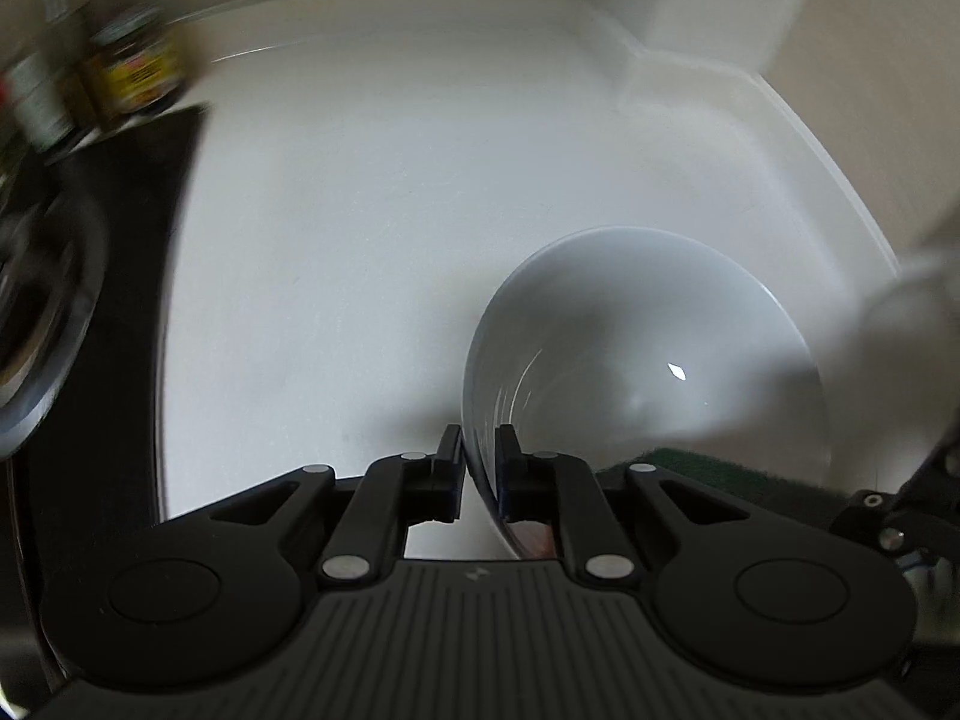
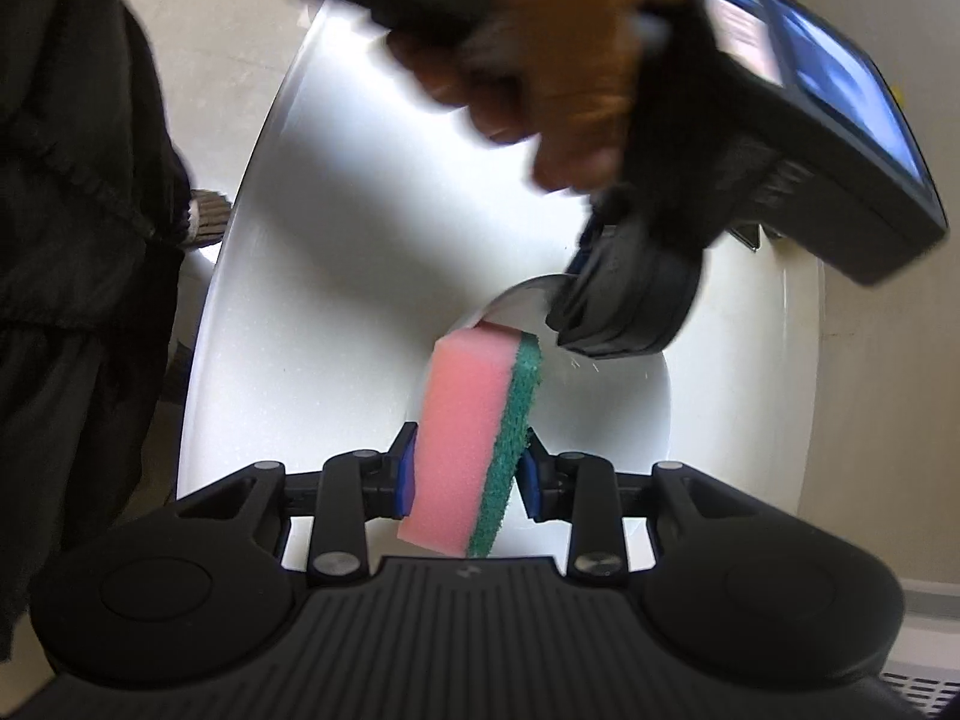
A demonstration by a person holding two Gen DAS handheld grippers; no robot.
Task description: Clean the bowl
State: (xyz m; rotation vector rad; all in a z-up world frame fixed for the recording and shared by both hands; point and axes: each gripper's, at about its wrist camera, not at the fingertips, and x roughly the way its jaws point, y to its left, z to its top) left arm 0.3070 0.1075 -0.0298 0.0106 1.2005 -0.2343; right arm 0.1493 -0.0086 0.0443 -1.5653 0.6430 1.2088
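Bowl (image 1: 648, 348) first — white and glossy, it sits at about 4 o'clock in the left wrist view, tilted so its hollow faces the camera, above the white surface (image 1: 372, 228) that fills most of that frame. The left tool (image 1: 480, 450) has its two fingers closed nearly together on the bowl's near rim, one finger outside the wall and one inside. In the right wrist view the bowl (image 2: 606, 414) lies at centre, its far rim under the dark body of the left tool (image 2: 624, 312), with the person's left hand (image 2: 558, 60), blurred, at 12 o'clock above it. A dark-clothed torso (image 2: 78, 210) fills the 9 o'clock side there.

Next in size, the sponge (image 2: 474, 444) — pink foam with a green scouring layer on its right face — stands on end between the fingers of the right tool (image 2: 465, 474), which are shut against its two sides. Its far end reaches into the bowl near the rim; whether it touches the inner wall I cannot tell. A strip of the green layer (image 1: 720, 468) shows at 5 o'clock in the left wrist view, low against the bowl.

Blurred jars and bottles (image 1: 132, 66) stand at 10 o'clock, well apart from the bowl.
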